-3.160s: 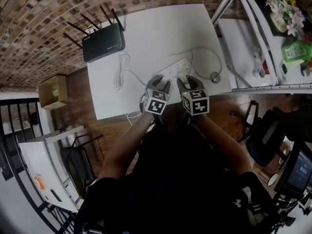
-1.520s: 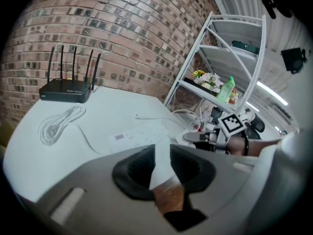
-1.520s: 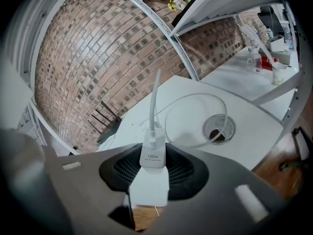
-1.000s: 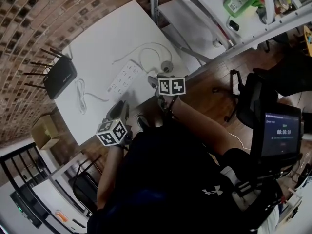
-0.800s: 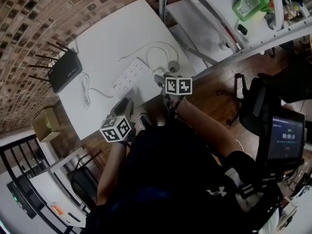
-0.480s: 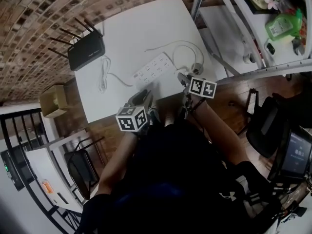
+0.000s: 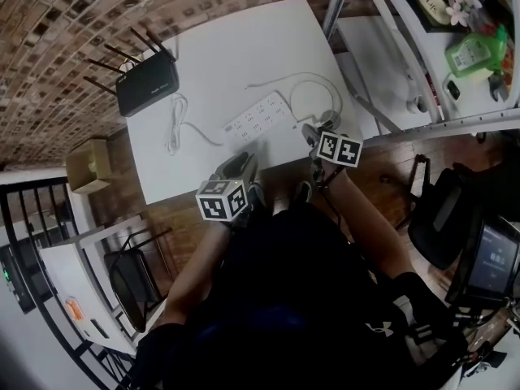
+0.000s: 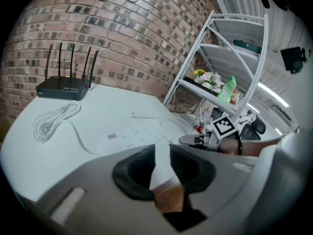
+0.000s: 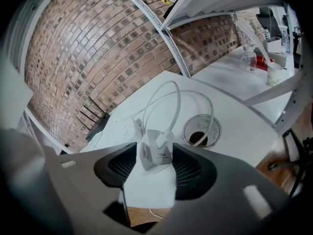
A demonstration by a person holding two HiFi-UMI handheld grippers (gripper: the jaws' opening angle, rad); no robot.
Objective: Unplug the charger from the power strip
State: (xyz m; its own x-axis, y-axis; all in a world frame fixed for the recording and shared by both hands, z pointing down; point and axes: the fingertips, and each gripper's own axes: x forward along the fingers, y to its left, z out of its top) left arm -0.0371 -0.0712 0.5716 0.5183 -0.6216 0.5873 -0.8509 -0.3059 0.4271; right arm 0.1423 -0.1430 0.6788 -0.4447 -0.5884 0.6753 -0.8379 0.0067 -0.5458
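Charger (image 9: 156, 154), a small glossy white plastic block with rounded corners, lies free on the desk (image 7: 244, 47), its prongs no longer in the power strip (image 7: 258, 118). It sits dead ahead of the right claw (image 9: 155, 148), squarely between the two ribbed black pads. Those jaws are opening, with a sliver of desk showing on either side of the block, so nothing is gripped. The block's long axis runs roughly along the claw's own line. Its thin white cable (image 9: 171, 97) leaves the far end and arcs over to a round, dark-centred puck (image 9: 201, 131).

The strip, a long flat white bar, lies beyond the charger and to its left, near it but apart from it.

The left claw (image 8: 162, 153) hangs at the desk's near edge, its jaws a narrow slit apart and empty, farther from the charger than the right.

The unplugging looks done. What remains is probably a straight pull back of the right claw along its own line, so that neither pad drags the light block or snags the springy cable.
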